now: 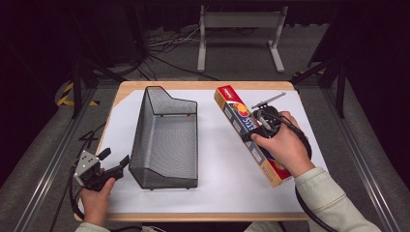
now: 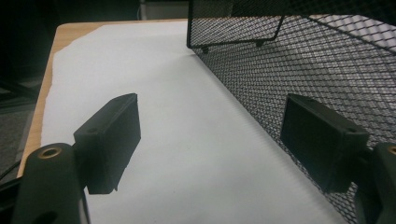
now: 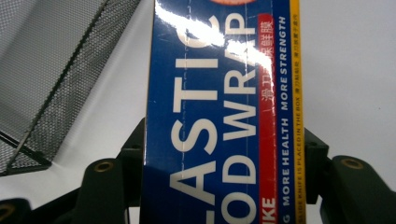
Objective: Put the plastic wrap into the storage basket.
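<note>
A: What sits mid-frame in the high view?

B: A black wire-mesh basket [image 1: 164, 140], long with a stepped rim, on white paper [image 1: 217, 159] over a wooden table [image 1: 130, 86]. Right of it lies a plastic wrap box [image 1: 241, 126], long glossy cardboard, slanting from upper centre toward lower right.

A: And the right gripper [image 1: 261, 126]?

B: Its black jaws sit against both long sides of the box, closed on it; the right gripper view shows blue print between them and a mesh corner at upper left.

A: The left gripper [image 1: 112, 162]?

B: Lower left, jaws spread wide with nothing between them. In the left gripper view the mesh wall stands just behind one jaw.
</note>
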The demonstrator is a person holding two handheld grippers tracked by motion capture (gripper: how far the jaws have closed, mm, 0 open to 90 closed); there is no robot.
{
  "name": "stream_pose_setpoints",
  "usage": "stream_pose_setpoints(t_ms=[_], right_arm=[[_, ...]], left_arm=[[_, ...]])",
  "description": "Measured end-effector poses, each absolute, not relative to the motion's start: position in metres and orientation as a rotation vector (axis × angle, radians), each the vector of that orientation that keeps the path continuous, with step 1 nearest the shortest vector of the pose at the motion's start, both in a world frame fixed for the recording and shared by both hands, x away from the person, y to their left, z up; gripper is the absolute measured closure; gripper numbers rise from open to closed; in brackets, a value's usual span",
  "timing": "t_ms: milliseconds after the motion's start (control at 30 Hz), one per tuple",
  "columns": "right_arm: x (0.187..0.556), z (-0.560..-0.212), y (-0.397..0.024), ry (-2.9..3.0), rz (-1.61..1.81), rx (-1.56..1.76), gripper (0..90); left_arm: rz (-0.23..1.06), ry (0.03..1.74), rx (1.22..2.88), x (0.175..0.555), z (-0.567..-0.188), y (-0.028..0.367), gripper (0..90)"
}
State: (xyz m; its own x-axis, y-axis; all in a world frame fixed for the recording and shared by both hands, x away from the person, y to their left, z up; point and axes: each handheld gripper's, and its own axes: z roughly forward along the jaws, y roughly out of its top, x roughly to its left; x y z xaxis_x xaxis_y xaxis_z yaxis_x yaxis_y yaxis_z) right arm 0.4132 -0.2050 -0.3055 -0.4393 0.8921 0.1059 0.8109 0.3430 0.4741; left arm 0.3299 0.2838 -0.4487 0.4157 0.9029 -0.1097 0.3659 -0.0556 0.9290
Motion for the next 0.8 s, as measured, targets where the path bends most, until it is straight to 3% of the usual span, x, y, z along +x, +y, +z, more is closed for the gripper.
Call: stream_pose_setpoints(t_ms=[800], right_arm=[[0.413, -0.265, -0.133, 2.484, 0.758, 1.474, 40.6]], left_arm=[[0.683, 1.123, 1.644, 0.328, -0.447, 0.282, 20.6]])
